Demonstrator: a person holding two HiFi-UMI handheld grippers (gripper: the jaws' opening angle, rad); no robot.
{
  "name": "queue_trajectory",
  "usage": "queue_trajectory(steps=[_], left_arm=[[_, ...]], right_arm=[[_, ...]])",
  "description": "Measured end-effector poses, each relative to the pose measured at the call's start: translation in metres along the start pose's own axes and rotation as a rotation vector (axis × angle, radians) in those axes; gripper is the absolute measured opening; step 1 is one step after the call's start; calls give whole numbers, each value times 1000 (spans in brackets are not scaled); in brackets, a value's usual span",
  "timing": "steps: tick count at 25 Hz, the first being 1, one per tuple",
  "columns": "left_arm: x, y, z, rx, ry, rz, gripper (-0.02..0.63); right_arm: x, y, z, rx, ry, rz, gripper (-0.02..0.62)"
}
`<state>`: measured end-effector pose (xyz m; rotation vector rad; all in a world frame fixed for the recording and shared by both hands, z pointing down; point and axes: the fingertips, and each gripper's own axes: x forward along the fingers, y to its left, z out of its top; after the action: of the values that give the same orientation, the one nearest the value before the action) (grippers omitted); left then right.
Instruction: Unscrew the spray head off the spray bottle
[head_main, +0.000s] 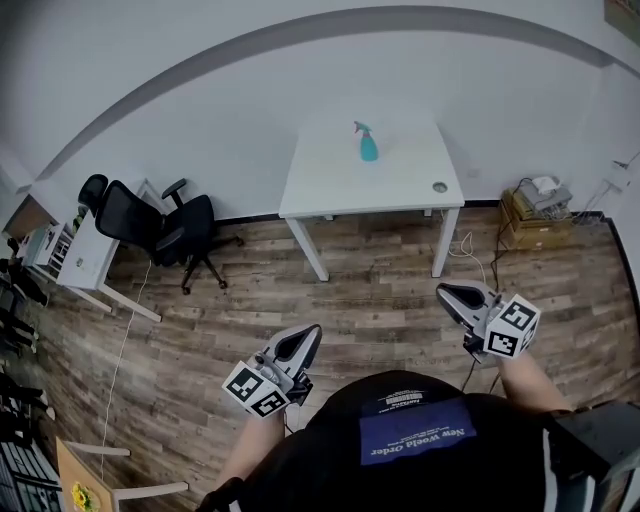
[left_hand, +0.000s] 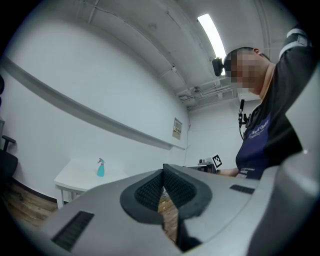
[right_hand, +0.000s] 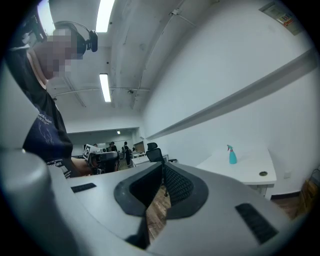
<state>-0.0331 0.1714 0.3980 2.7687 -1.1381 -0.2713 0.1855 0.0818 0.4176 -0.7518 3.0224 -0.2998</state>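
On far table (head_main: 330, 185) | spray bottle (head_main: 368, 145) well ahead of left gripper (head_main: 314, 330), right gripper (head_main: 444, 291) | fingers (left_hand: 150, 192) closed, empty

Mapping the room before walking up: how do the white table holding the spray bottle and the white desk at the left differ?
The table stands square against the back wall and bears a teal spray bottle and a small round thing. The desk sits askew at the left edge. A black office chair stands beside the desk, none at the table. Both are white.
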Motion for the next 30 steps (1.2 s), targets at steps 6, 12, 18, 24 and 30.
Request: queue_trajectory(steps=[6,12,18,24,30], left_arm=[[25,49,4,-14,5,-61,2],[44,124,19,-26,-8,-158,2],[43,208,44,-13,0,-222,2],[34,278,53,-25,-2,-231,2],[40,328,53,-52,-5,-212,2]], right_arm=[[33,-28,7,0,14,-56,-2],[89,-48,23,-17,4,-141,-2],[168,-57,45,-31,-20,-187,-2],[234,-69,47,-26,-5,-203,-2],[277,-92,46,-10,16,-195,-2]])
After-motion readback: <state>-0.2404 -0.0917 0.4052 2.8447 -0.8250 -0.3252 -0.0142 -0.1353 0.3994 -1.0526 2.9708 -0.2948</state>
